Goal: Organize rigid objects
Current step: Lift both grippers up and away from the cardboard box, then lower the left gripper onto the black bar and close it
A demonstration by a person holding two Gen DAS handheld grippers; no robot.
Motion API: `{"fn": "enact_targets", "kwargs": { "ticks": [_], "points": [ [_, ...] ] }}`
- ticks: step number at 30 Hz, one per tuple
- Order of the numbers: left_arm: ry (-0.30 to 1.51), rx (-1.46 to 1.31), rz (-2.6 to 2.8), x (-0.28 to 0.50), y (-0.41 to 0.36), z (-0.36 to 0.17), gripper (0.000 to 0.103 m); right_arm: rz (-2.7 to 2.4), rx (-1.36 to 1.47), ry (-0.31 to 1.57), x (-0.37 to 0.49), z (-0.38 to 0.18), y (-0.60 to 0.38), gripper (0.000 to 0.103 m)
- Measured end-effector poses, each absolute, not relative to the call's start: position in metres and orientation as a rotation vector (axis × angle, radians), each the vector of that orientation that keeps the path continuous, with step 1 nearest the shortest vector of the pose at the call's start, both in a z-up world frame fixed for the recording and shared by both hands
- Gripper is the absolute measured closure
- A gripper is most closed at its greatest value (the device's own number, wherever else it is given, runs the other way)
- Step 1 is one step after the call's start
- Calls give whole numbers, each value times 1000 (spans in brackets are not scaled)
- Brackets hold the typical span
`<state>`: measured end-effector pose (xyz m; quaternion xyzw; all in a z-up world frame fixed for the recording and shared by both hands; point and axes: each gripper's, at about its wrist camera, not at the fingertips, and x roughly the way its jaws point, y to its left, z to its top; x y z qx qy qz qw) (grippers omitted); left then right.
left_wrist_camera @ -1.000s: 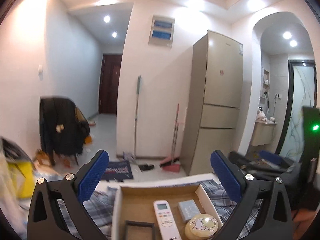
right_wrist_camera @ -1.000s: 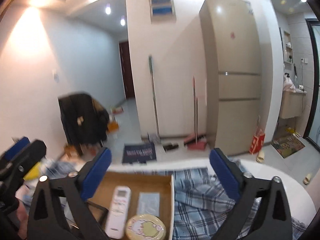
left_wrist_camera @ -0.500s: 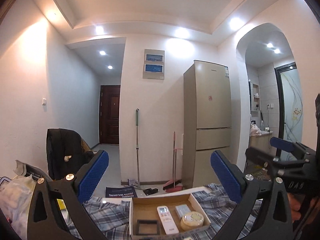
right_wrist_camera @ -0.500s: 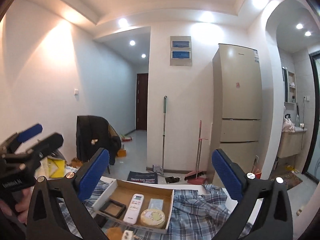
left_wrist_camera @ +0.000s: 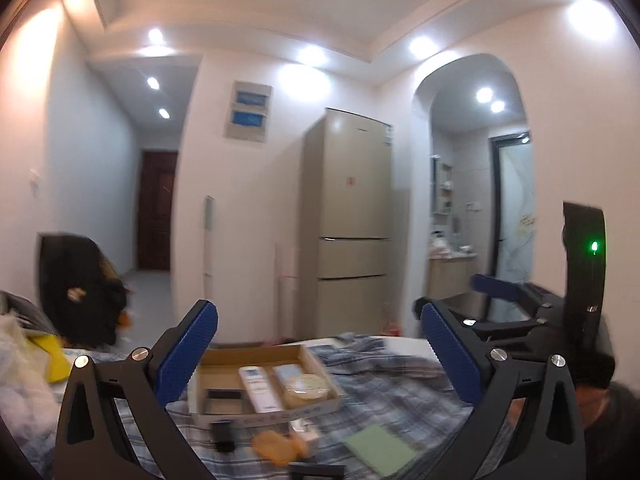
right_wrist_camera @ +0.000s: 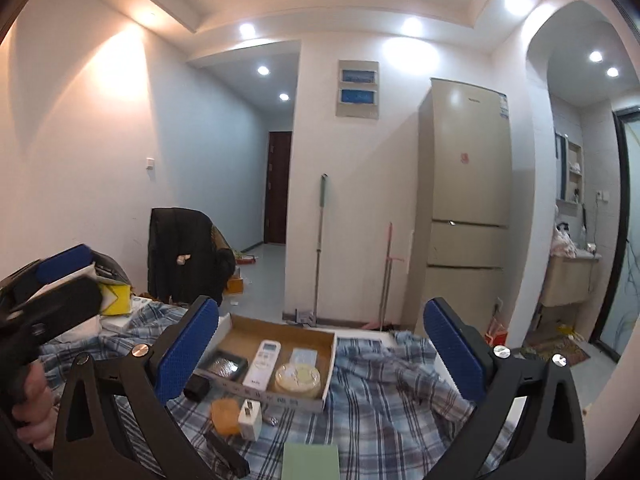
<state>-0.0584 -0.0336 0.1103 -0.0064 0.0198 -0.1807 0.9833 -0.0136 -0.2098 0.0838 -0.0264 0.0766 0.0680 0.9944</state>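
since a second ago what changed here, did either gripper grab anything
Both grippers pulled back from the cardboard box; loose items in front of it now show, such as the white charger and green card. Left gripper and right gripper remain open, holding nothing. The remote and round tin stay in the box.

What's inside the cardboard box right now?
Box holds a white remote, a round cream tin, a pale blue card and a small black tray. The left gripper finger hides its near-left corner.

Green pad (right_wrist_camera: 310, 462) cut off by bottom edge; left-wrist view motion-blurred.
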Motion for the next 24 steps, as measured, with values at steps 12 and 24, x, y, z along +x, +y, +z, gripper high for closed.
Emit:
{"fn": "enact_targets", "kwargs": {
  "ticks": [12, 24],
  "points": [
    [169, 25, -162, -28, -36, 53, 0, 69, 28, 248, 15, 37, -238, 1],
    [592, 120, -367, 21, -54, -7, 0, 111, 30, 390, 28, 26, -241, 1]
  ]
}}
